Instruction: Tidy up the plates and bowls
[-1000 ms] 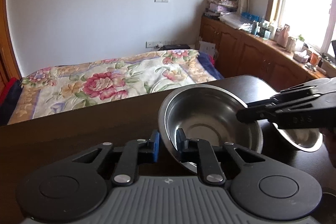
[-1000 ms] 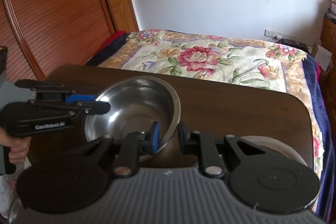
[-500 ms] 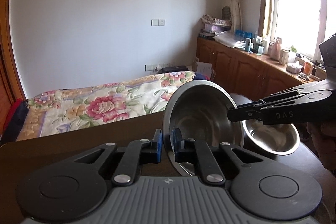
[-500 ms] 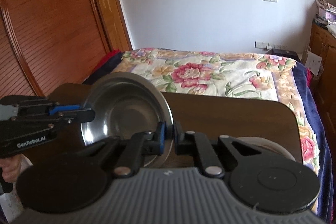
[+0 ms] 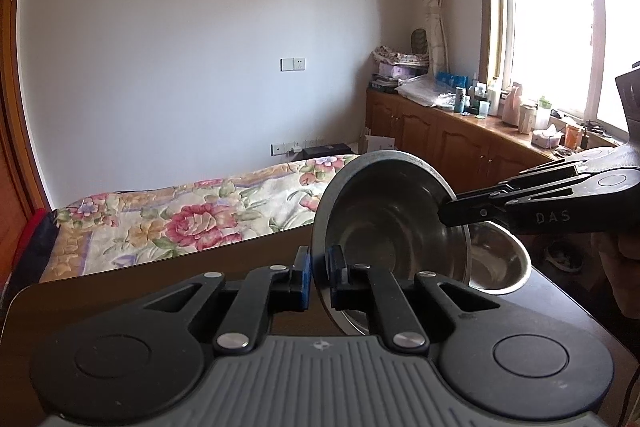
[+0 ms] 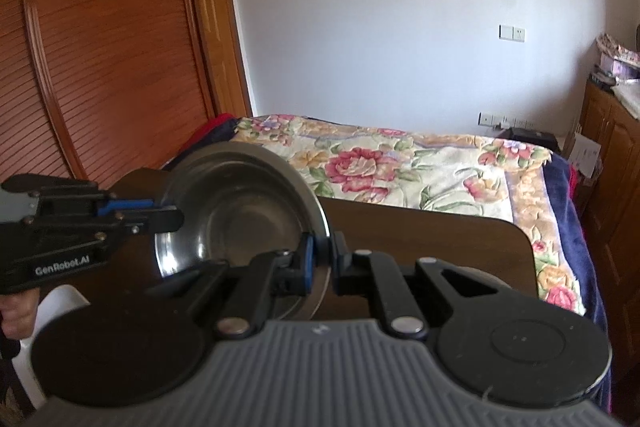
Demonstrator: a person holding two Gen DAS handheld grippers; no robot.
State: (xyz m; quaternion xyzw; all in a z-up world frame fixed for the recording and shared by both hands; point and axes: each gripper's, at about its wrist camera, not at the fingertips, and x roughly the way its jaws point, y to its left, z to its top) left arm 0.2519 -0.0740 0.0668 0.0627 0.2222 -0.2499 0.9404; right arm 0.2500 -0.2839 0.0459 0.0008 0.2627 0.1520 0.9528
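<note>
Both claws grip one steel bowl (image 5: 384,223) by its rim; the left claw (image 5: 319,281) pinches the near-left edge, its jaws closing the last bit onto the metal, and the right claw (image 5: 452,215) clamps the opposite edge, its jaws shut tight on the rim; in the right wrist view the same grip shows with the rim running between the pads of the right claw (image 6: 323,263) while the left claw (image 6: 168,221) bites the far side of the bowl (image 6: 236,219). The bowl hangs clear of the dark wooden desk (image 5: 168,275), tipped up so its hollow faces the cameras; a second steel bowl (image 5: 500,259) sits on the desk toward its right edge, just behind and beneath the raised one.

The step in hand looks like the carry: the lifted bowl is on its way to be nested in the second bowl; the next move likely calls for both hands to travel together toward the right edge of the desk, level the bowl, centre it over the resting one, lower it, then let go, one rim side at a time or both at once; uneven motion could twist the rim out of a claw.

Against the frame a second earlier, the bowl has left the desk and tilted steeply; it then lay nearly flat on the wood with the left jaws wider around its rim; both views now look higher, showing more wall and less desk.
</note>
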